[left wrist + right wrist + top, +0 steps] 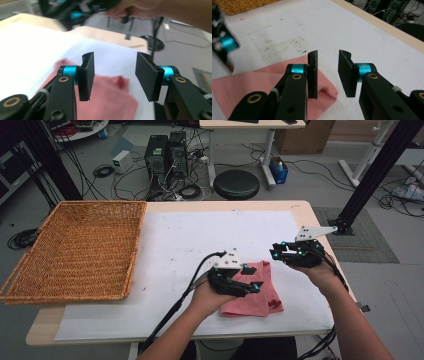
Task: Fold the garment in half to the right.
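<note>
**Hovering tongs, folded cloth lying free**

Lying near the front edge of the white sheet (200, 240), the pink cloth (260, 300) sits folded into a rough rectangle, flat on the table (305, 212). Its long axis runs from the person's side toward the far edge, leaning slightly left at the top, with a short corner poking out toward the right gripper (276, 254). The left gripper (254, 279) hangs over the cloth's left half, jaws parted with nothing between the pads. The right one is just beside the cloth's far right corner, jaws likewise apart and empty. A wicker basket (75, 250) stands well apart at the table's left end.
</note>
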{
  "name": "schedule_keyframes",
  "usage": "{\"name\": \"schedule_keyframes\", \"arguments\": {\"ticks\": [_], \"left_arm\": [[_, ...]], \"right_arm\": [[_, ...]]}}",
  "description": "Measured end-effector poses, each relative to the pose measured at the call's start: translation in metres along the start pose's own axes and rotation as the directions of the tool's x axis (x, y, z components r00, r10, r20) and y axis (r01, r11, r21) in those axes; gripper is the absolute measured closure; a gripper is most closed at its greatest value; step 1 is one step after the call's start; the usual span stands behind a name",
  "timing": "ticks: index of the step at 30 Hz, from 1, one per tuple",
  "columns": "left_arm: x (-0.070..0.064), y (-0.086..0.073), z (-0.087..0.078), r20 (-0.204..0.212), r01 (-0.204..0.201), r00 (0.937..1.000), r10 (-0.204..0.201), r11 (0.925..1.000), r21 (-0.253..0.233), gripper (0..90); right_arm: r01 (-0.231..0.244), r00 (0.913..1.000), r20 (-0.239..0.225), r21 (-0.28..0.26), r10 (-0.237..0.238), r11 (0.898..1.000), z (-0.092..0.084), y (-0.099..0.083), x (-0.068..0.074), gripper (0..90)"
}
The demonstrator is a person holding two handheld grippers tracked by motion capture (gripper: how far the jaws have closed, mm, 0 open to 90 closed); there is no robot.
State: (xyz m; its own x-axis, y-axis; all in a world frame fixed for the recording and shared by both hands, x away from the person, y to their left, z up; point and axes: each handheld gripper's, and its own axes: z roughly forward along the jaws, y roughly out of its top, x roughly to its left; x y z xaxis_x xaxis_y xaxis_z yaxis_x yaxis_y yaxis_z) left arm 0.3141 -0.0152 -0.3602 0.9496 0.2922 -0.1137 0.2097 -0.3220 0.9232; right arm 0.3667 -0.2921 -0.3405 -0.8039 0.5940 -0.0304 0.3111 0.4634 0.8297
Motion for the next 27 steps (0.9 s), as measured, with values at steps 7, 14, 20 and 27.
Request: {"name": "schedule_keyframes", "arguments": {"ticks": [7,14,20,27], "left_arm": [[0.027,-0.029,-0.056,-0.182,0.077,0.9802,-0.078,0.997,-0.013,45.1],[0.042,-0.061,-0.101,-0.347,0.141,0.9293,-0.127,0.9899,0.014,35.9],[0.046,-0.078,-0.118,-0.392,0.161,0.9092,-0.141,0.9867,0.02,35.2],[0.042,-0.088,-0.118,-0.391,0.168,0.9093,-0.143,0.9853,0.03,35.2]], "right_arm": [[0.01,0.9997,-0.024,0.012,-0.009,1.0,0.011,0.0,0.009,67.0],[0.015,0.9994,-0.032,0.069,-0.013,0.998,0.025,-0.013,0.024,58.8],[-0.078,0.9958,-0.037,0.13,0.084,0.988,0.036,-0.028,0.023,55.3],[-0.136,0.9841,-0.084,0.217,0.157,0.967,0.051,-0.056,0.039,82.9]]}}
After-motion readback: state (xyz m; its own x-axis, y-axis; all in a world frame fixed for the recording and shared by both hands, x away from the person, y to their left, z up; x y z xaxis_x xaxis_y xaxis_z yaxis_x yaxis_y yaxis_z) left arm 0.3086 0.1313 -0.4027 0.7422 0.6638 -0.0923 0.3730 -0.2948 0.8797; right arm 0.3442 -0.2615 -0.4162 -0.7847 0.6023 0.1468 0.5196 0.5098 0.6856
